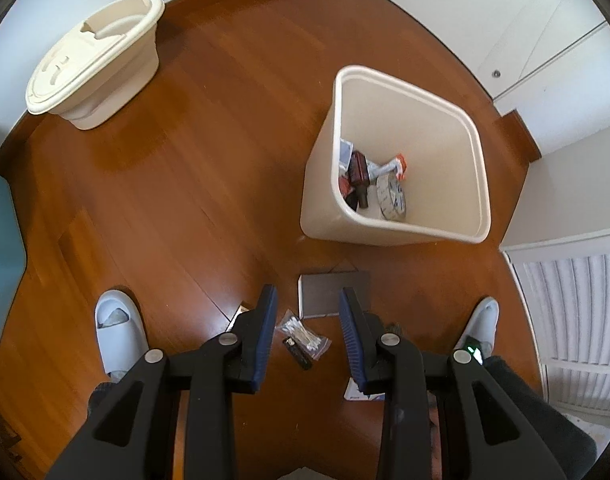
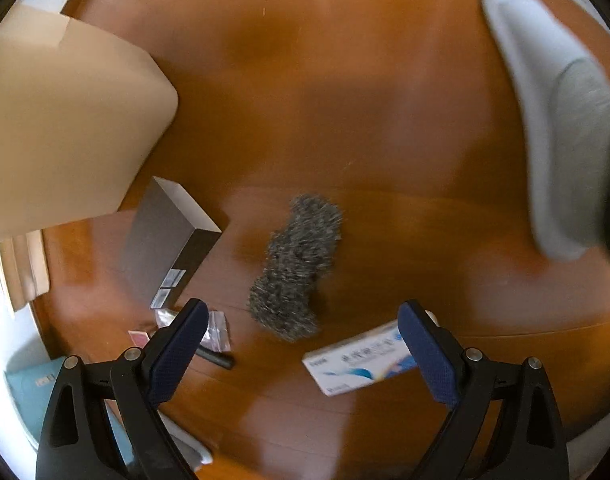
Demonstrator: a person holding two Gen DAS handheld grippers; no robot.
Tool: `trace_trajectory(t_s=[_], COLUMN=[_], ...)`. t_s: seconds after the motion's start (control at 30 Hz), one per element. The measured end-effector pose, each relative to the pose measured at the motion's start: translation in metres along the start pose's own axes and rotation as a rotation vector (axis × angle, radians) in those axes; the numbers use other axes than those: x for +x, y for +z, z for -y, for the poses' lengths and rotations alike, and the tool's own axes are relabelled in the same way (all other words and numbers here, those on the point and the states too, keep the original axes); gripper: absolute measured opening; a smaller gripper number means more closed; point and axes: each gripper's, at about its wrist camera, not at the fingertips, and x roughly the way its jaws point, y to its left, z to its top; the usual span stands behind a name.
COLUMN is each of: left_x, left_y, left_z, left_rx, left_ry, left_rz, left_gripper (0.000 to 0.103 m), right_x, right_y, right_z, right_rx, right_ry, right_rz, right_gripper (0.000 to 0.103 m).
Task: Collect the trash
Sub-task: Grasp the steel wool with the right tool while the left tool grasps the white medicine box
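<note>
Trash scattered on the wooden floor just short of the cream bin: a bag of cotton swabs beside a small black stick, a flat grey box, a grey fuzzy clump and a white-and-blue carton. More wrappers already inside the bin, lid set apart by the wall. Left gripper spread wide above the swab bag, empty; right gripper likewise wide apart over clump and carton, touching neither.

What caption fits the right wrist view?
Open right gripper above grey steel-wool scrubber and white-blue carton on wooden floor.
</note>
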Motion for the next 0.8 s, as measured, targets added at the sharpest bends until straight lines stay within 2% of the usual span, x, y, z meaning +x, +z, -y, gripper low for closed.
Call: trace_trajectory(t_s=[0.13, 0.3, 0.33, 0.37, 0.43, 0.47, 0.57, 0.67, 0.8], left_x=[0.006, 0.010, 0.011, 0.013, 0.016, 0.019, 0.029, 0.046, 0.077], left_y=[-0.001, -0.002, -0.002, -0.002, -0.003, -0.004, -0.010, -0.022, -0.049], left_z=[0.001, 0.004, 0.005, 0.006, 0.009, 0.011, 0.015, 0.025, 0.051], left_rx=[0.012, 0.024, 0.026, 0.028, 0.043, 0.051, 0.077, 0.148, 0.296], left_ry=[0.006, 0.017, 0.018, 0.020, 0.031, 0.037, 0.047, 0.063, 0.093], left_rz=[-0.023, -0.029, -0.031, -0.033, -0.036, -0.039, -0.064, -0.116, -0.168], left_gripper=[0.031, 0.031, 0.031, 0.031, 0.031, 0.031, 0.031, 0.031, 0.031], right_x=[0.039, 0.070, 0.075, 0.079, 0.083, 0.082, 0.071, 0.041, -0.033], right_y=[0.002, 0.001, 0.001, 0.001, 0.000, 0.000, 0.003, 0.006, 0.012], right_z=[-0.010, -0.023, -0.026, -0.031, -0.036, -0.039, -0.042, -0.045, -0.062], right_rx=[0.019, 0.005, -0.009, -0.036, -0.078, -0.098, -0.147, -0.204, -0.302], right_ry=[-0.058, -0.170, -0.169, -0.167, -0.168, -0.162, -0.129, -0.098, -0.085], right_rz=[-0.021, -0.030, -0.039, -0.053, -0.063, -0.062, -0.067, -0.051, -0.004], right_gripper=[0.095, 0.077, 0.067, 0.052, 0.032, 0.027, 0.018, 0.016, 0.015])
